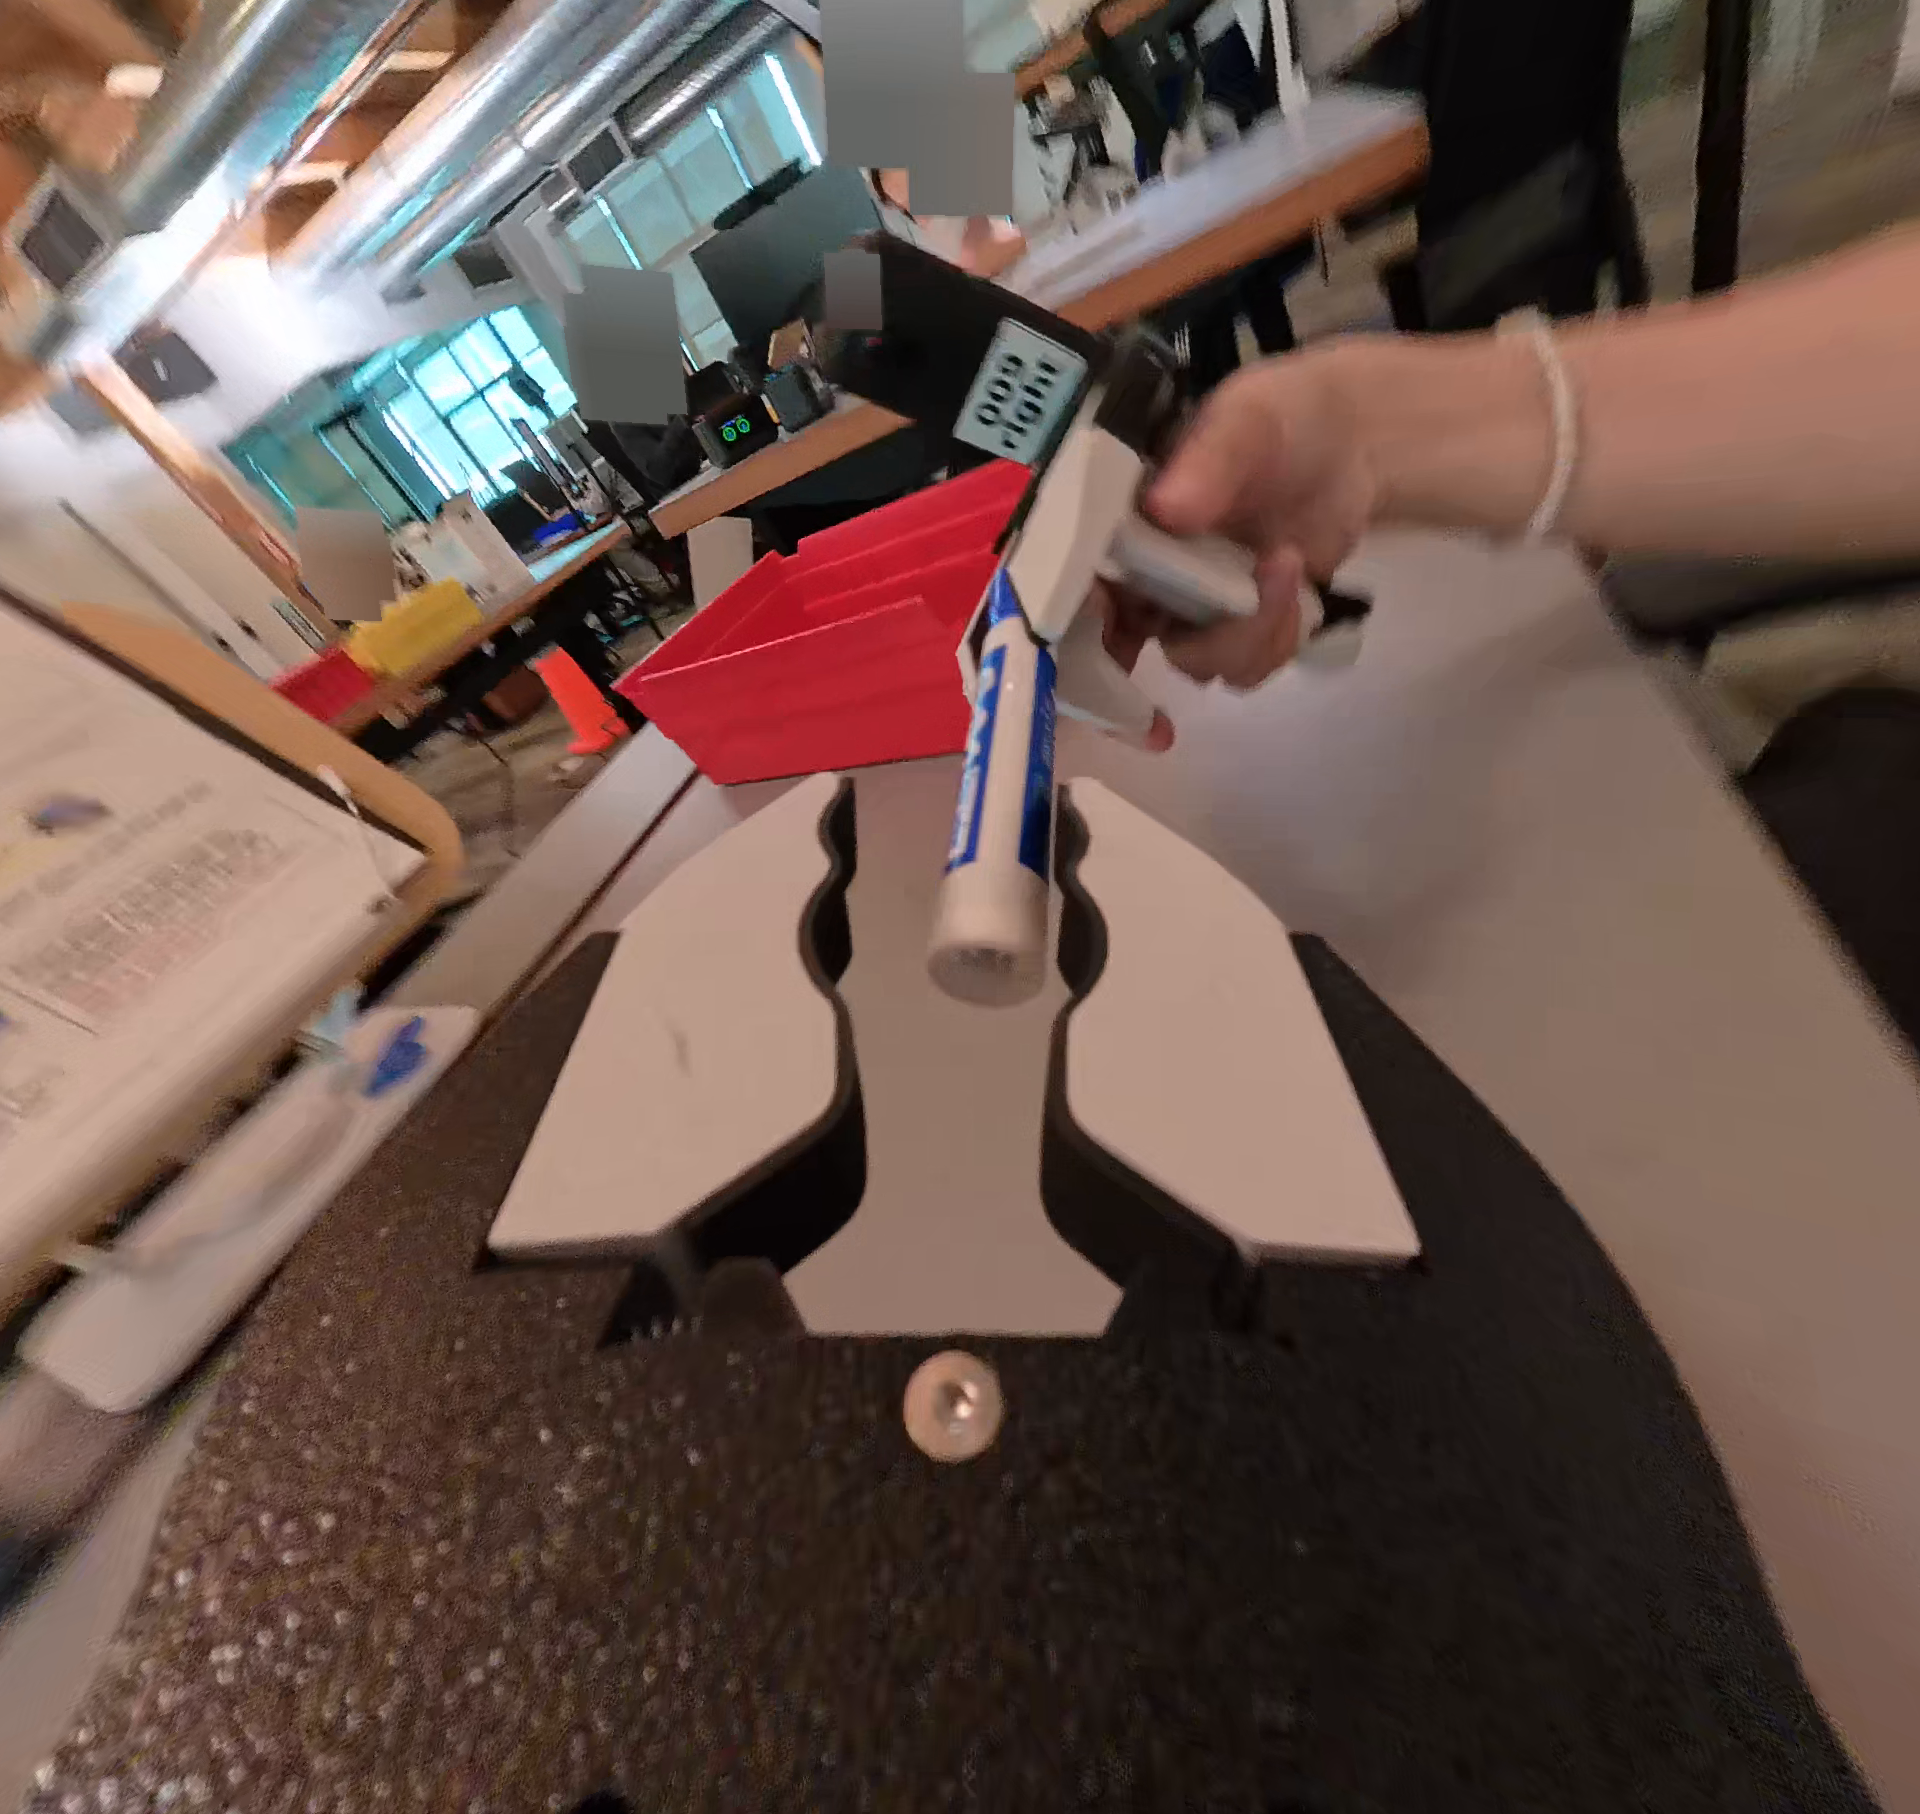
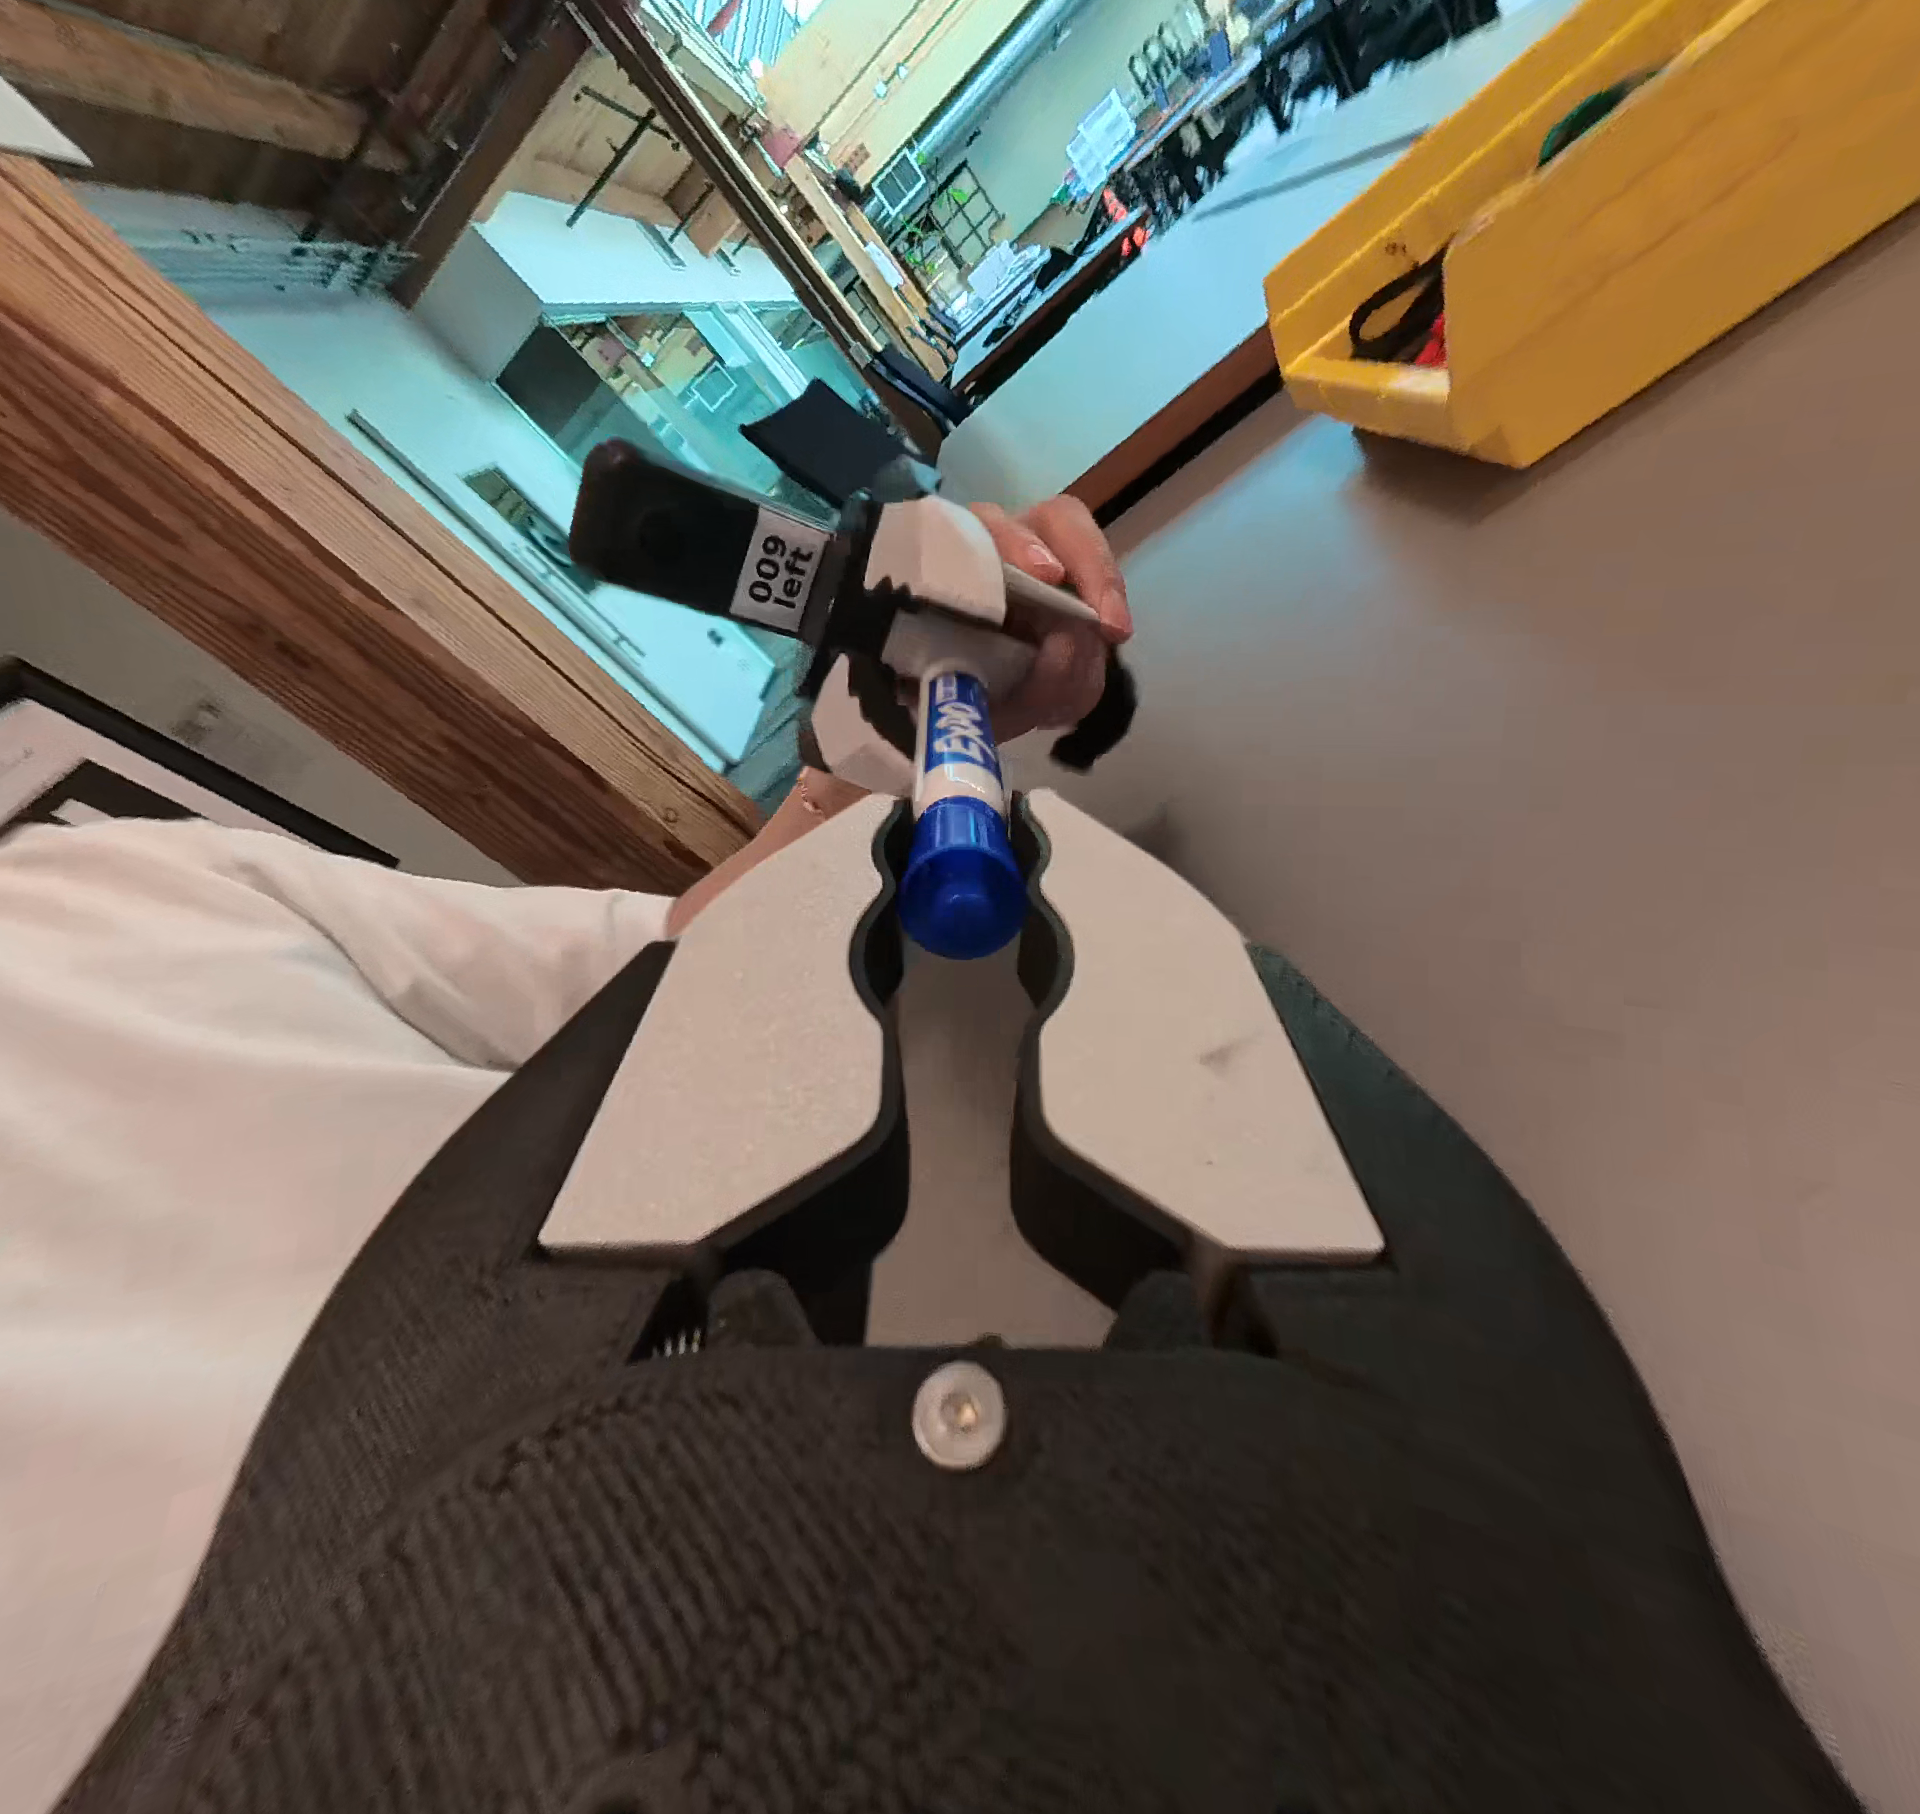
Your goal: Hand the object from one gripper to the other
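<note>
My right gripper (image 2: pixel 961 829) clamps the blue-capped white plastic marker (image 2: pixel 956 746). The left gripper (image 1: pixel 956 829), at twelve o'clock, gapes loosely around its tail, so I judge the handover half done.

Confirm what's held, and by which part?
White cylindrical plastic marker with blue cap, pinched at the cap by the right gripper; left gripper open around its white tail end.

Bright, even indoor daylight from tall windows (image 1: pixel 447 393) in back, tinted teal. Soft shadows only on the desk (image 2: pixel 1558 829). Strong fisheye bending at the edges — motion blur smearing the left view's borders; right view sharper, background soft.
</note>
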### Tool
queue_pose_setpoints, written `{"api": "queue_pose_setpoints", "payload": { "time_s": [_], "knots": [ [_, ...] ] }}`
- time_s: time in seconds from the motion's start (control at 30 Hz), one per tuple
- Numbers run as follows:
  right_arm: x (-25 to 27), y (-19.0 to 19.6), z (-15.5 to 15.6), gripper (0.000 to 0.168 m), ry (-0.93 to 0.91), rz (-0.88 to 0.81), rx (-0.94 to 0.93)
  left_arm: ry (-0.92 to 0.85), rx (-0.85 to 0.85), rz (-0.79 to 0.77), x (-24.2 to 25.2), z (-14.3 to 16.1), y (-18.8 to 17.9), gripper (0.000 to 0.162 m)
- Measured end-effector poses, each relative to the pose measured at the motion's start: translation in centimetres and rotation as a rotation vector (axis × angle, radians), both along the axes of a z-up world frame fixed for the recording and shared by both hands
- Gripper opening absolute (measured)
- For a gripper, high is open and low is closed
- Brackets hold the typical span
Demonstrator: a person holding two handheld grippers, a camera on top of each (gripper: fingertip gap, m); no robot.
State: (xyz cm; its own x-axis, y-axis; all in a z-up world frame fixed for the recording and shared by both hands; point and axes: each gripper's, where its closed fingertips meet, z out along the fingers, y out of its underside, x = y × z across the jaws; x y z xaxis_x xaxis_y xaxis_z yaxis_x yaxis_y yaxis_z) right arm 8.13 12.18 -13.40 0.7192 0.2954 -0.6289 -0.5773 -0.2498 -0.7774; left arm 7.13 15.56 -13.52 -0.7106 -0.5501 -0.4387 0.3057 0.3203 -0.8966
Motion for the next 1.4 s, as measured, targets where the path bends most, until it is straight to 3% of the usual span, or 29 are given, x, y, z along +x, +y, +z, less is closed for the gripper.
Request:
{"api": "queue_pose_setpoints", "payload": {
  "time_s": [0.1, 0.27, 0.4, 0.5, 0.57, 0.73, 0.93, 1.03, 1.07, 1.2, 1.3, 1.4],
  "knots": [
    [1.2, -0.5, 1.0, 0.018, -0.179, -0.089, 0.052, 0.318, -0.276, -0.05, 0.1, 1.4, 0.3, 0.057],
    [0.5, -1.4, 2.7, 0.018, -0.578, -0.134, 0.186, 0.897, -0.608, -0.244, -1.0, 1.4, -0.1, 0.051],
    [-1.7, -1.7, 3.6, 0.018, -0.945, -0.124, 0.33, 1.175, -0.71, -0.428, -2.3, 0.4, -0.9, 0.042],
    [-2.7, -1.4, 2.4, 0.018, -1.13, -0.075, 0.312, 1.264, -0.719, -0.564, -3.4, 0.2, -1.7, 0.038],
    [-3.3, -1.3, 1.3, 0.018, -1.239, -0.032, 0.304, 1.283, -0.705, -0.547, -3.2, -0.5, -2.1, 0.036],
    [-2.9, -0.6, 0.8, 0.018, -1.286, -0.057, 0.258, 1.241, -0.709, -0.567, -3.3, -0.4, -2.2, 0.02],
    [-0.7, -0.3, -0.7, 0.02, -1.148, -0.127, 0.122, 1.047, -0.674, -0.435, -1.4, -1.0, -1.6, 0.02],
    [0.7, -0.2, 0.0, 0.062, -0.78, -0.19, 0.054, 0.854, -0.644, -0.352, -0.5, -0.6, -0.3, 0.02],
    [0.7, -0.2, 0.1, 0.068, -0.648, -0.17, 0.037, 0.77, -0.625, -0.326, -0.4, -0.2, 0.1, 0.02],
    [-0.1, 0.4, 1.2, 0.058, -0.232, -0.106, 0.081, 0.36, -0.52, -0.222, -0.1, 1.6, 1.4, 0.02],
    [-0.3, 1.0, 2.0, 0.052, 0.101, -0.066, 0.092, 0.179, -0.347, -0.179, -0.4, 1.0, 0.9, 0.02],
    [-0.7, 1.1, 1.3, 0.043, 0.287, 0.015, 0.059, 0.011, -0.204, -0.14, -0.6, 0.8, 0.3, 0.02]
  ]
}}
